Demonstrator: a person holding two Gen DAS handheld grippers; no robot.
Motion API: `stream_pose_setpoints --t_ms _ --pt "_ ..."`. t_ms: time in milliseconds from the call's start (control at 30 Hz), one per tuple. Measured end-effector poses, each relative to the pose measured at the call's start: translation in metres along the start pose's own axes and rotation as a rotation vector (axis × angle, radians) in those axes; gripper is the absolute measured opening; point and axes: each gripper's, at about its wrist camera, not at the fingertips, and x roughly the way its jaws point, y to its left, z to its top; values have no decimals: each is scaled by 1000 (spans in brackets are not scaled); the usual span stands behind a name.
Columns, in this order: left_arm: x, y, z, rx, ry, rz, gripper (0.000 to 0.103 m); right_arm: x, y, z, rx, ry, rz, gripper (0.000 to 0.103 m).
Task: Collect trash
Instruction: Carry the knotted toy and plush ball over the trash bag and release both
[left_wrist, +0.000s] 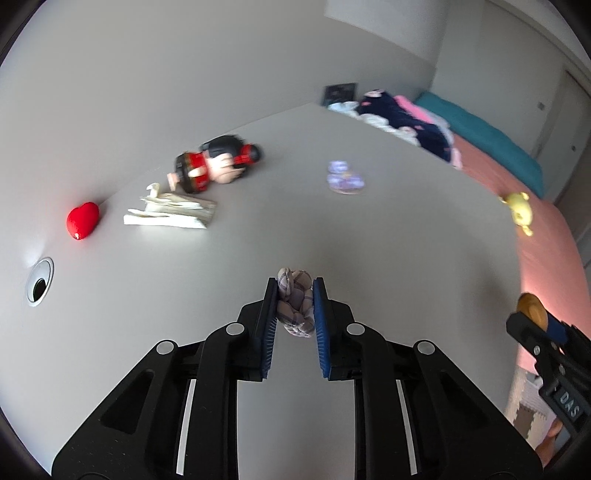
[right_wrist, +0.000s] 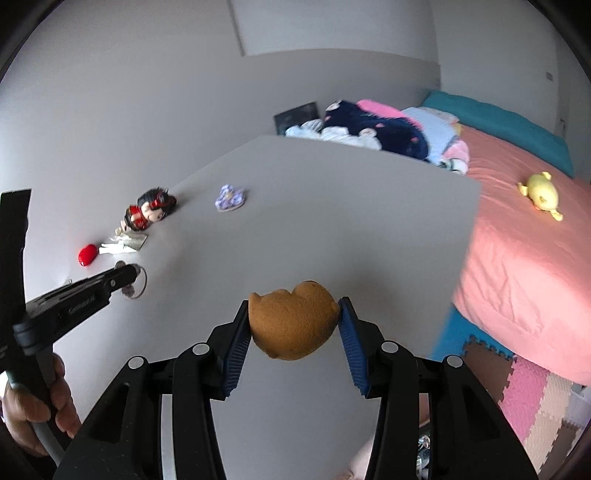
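The left gripper (left_wrist: 294, 295) is clamped on a small knotted wad of pale checked cloth (left_wrist: 294, 308), its 2 blue pads pressing the wad from both sides above the grey table (left_wrist: 388, 236). The right gripper (right_wrist: 294, 321) squeezes a brown spongy lump (right_wrist: 291, 321) between its pads, also held clear of the tabletop. Farther out on the table lie a crumpled purple wrapper (left_wrist: 345, 177), a doll in red and black (left_wrist: 216, 164) on its side, a folded white paper (left_wrist: 171, 214) just beside the doll, and a red heart (left_wrist: 83, 220) near the wall. Beyond the table's edge is a pink bed (right_wrist: 517, 280) with a yellow plush toy (right_wrist: 541, 195) on it.
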Motion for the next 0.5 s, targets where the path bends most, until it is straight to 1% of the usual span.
stream_pose_setpoints --t_ms 200,333,500 --pt "-35 -59 -27 85 -20 -72 18 -55 -36 -16 56 -65 -43 48" --pt "-52 -108 -48 161 -24 -138 18 -94 -65 -33 98 -111 -85 48" --pt "-69 -172 -84 261 -12 -226 19 -144 -109 -61 153 -157 -164 48"
